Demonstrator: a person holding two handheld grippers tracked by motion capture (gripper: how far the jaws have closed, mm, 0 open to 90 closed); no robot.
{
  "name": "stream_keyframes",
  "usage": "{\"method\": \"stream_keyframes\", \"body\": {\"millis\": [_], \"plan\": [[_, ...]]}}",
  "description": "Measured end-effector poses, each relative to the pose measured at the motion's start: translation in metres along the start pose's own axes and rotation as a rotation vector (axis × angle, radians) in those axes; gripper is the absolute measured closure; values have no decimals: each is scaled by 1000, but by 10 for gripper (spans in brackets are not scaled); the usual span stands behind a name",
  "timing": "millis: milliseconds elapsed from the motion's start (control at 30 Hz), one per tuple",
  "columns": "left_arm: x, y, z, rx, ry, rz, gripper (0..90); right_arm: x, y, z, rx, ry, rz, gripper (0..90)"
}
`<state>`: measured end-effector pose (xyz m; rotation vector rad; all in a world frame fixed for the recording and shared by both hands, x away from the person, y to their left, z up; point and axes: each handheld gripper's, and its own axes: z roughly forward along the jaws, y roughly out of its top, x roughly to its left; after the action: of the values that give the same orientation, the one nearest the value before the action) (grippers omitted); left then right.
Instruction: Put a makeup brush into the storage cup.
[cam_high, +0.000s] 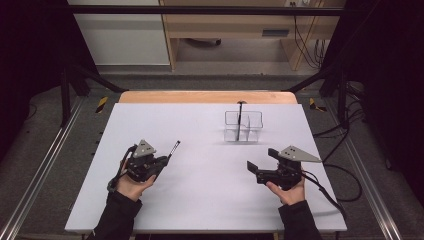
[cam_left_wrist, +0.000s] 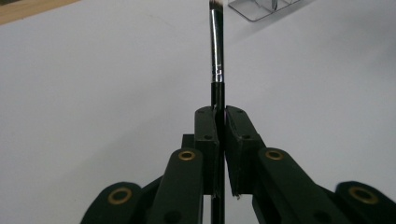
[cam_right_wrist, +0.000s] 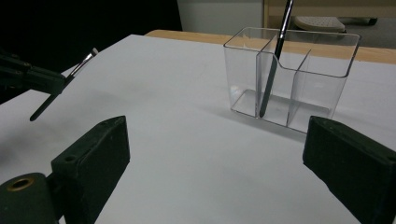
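My left gripper (cam_high: 164, 161) is shut on a thin black makeup brush (cam_left_wrist: 217, 60) with a silver ferrule, and the brush tip (cam_high: 176, 145) points up and away over the white table. The same brush (cam_right_wrist: 70, 77) shows at the left of the right gripper view, lifted off the surface. A clear plastic organizer (cam_high: 243, 126) with several compartments stands at the back centre-right, with another black brush (cam_right_wrist: 275, 56) leaning upright in one compartment. My right gripper (cam_high: 260, 162) rests near the table's right side, open, with nothing between its pads.
The white tabletop (cam_high: 200, 200) ends in a wooden strip (cam_high: 207, 96) at the back. Dark frame rails and cables run along both sides. Bare white surface lies between the two grippers and in front of the organizer (cam_right_wrist: 289, 79).
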<state>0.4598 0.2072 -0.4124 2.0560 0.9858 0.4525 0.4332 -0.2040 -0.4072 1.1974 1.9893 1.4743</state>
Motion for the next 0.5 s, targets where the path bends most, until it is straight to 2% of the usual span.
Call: {"method": "stream_keyframes", "body": {"millis": [200,500], "plan": [[-7,-2,-2,-38,1,1,835,3,3,-1,-23,11,9,72],[-11,-2,-3,-51,16,-25,835,9,7,2,-42,8,13,56]]}}
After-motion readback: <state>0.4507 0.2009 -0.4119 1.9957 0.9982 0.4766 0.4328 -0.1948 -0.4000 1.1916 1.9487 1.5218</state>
